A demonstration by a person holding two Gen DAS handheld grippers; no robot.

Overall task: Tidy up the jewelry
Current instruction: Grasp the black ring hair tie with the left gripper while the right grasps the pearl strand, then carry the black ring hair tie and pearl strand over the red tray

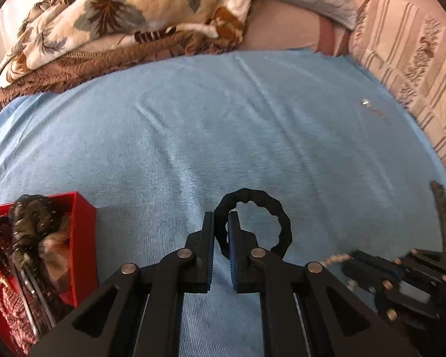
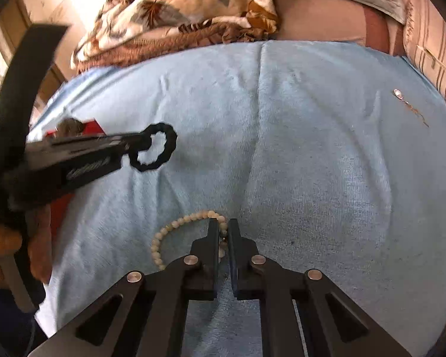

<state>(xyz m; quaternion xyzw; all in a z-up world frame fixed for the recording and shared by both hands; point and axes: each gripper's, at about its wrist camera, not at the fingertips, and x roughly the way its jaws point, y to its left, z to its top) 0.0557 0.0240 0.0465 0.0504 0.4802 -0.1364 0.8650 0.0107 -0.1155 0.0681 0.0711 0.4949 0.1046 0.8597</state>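
Black bracelet (image 1: 278, 226) pinched by left gripper (image 1: 221, 218); bead bracelet (image 2: 175, 226) by right gripper (image 2: 222, 226).

Cloth (image 1: 193, 125) spread over the bed, folded quilt (image 1: 104, 23) behind its far edge. Box (image 1: 83, 238) at near left on the cloth, filled with jewelry. Ring-shaped bracelet (image 1: 282, 223) right of the box, between left gripper (image 1: 221, 232) jaws. Bead bracelet (image 2: 175, 226) further right, between right gripper (image 2: 223, 235) jaws. Small pendant chain (image 2: 407, 104) far right, well apart.

Matt ribbed blue cloth (image 2: 312, 148)
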